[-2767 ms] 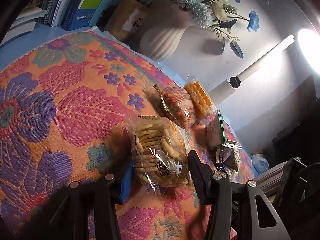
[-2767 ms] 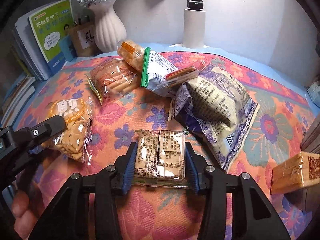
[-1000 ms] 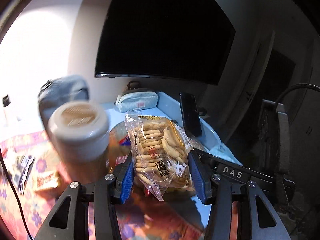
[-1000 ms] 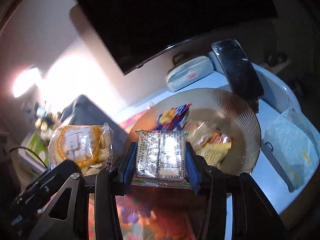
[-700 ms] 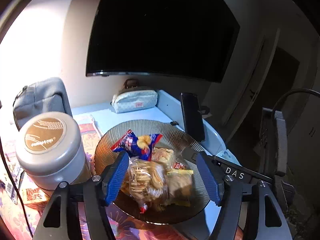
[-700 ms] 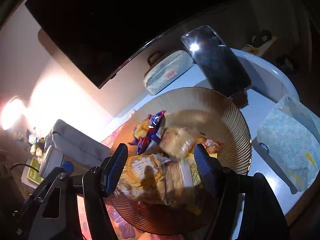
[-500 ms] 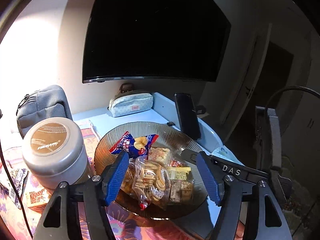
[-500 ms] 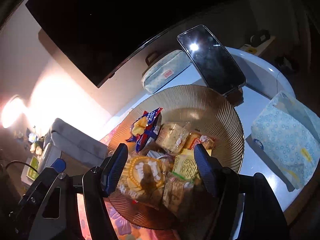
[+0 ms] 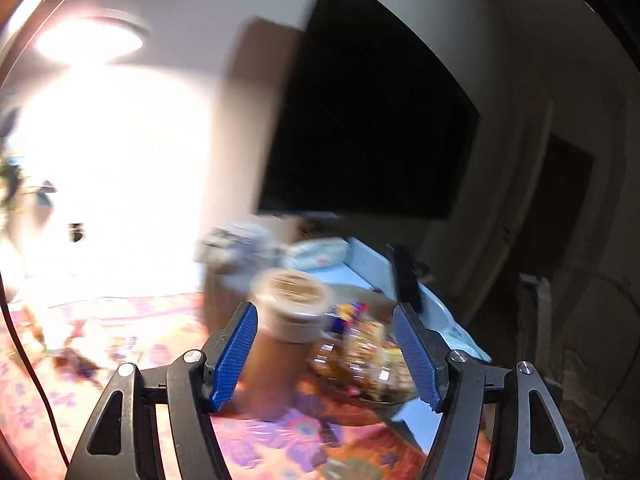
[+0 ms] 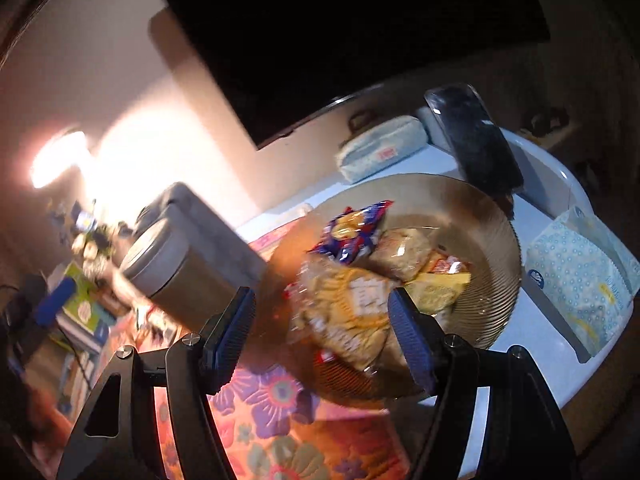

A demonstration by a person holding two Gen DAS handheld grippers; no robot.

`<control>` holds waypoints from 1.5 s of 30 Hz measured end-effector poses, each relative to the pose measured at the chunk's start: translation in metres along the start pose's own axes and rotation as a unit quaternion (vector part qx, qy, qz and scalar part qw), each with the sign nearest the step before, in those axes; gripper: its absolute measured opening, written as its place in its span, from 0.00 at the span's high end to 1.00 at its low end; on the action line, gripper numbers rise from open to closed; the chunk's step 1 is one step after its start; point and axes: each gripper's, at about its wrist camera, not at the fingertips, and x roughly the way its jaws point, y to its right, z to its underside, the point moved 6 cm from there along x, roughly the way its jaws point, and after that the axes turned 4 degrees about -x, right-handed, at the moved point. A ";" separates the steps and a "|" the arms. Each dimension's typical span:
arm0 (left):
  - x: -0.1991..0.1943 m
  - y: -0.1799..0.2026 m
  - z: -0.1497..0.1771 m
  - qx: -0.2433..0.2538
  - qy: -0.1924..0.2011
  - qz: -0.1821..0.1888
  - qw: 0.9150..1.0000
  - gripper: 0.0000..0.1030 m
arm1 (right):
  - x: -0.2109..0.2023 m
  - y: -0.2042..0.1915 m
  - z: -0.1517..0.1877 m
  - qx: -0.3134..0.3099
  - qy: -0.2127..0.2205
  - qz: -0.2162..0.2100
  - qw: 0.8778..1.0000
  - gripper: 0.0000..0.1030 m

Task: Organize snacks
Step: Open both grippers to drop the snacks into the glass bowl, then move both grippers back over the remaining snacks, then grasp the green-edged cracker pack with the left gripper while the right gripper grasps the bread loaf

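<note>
A ribbed amber glass bowl (image 10: pixel 496 240) holds several snack packets: a clear bag of biscuits (image 10: pixel 348 312) at the front, a blue and red packet (image 10: pixel 352 232) behind it, and small yellow and orange packs (image 10: pixel 436 284). My right gripper (image 10: pixel 319 294) is open just in front of the bowl, with nothing between its blue pads. In the blurred left wrist view, my left gripper (image 9: pixel 325 308) is also open and empty, set back from the bowl (image 9: pixel 372 294) and its snacks (image 9: pixel 360 356).
A grey-lidded jar (image 10: pixel 168 264) stands left of the bowl, with a grey pouch (image 10: pixel 208 216) behind it. A black phone (image 10: pixel 476 148), a pale pencil case (image 10: pixel 380 148) and a tissue pack (image 10: pixel 576 276) lie around the bowl. Behind them is a dark monitor (image 10: pixel 360 40). A floral cloth (image 10: pixel 280 420) covers the table.
Both grippers opened and dropped their packets, the biscuit bag and the flat pack, into the bowl. Both then pulled back, and the left view swung left and blurred.
</note>
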 end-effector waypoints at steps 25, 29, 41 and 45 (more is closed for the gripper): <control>-0.031 -0.242 0.058 -0.196 -0.055 -0.134 0.970 0.33 | 0.059 -0.200 0.067 -0.280 -0.086 -0.045 0.955 0.33; -0.022 -0.271 0.067 -0.229 -0.063 -0.143 0.961 0.33 | 0.071 -0.213 0.073 -0.315 -0.093 -0.038 0.944 0.33; 0.045 -0.352 0.055 -0.280 -0.099 -0.176 0.939 0.57 | 0.133 -0.245 0.055 -0.434 -0.176 -0.007 0.884 0.35; 0.063 -0.360 0.062 -0.284 -0.109 -0.155 0.940 0.57 | 0.165 -0.249 0.070 -0.502 -0.227 0.025 0.834 0.37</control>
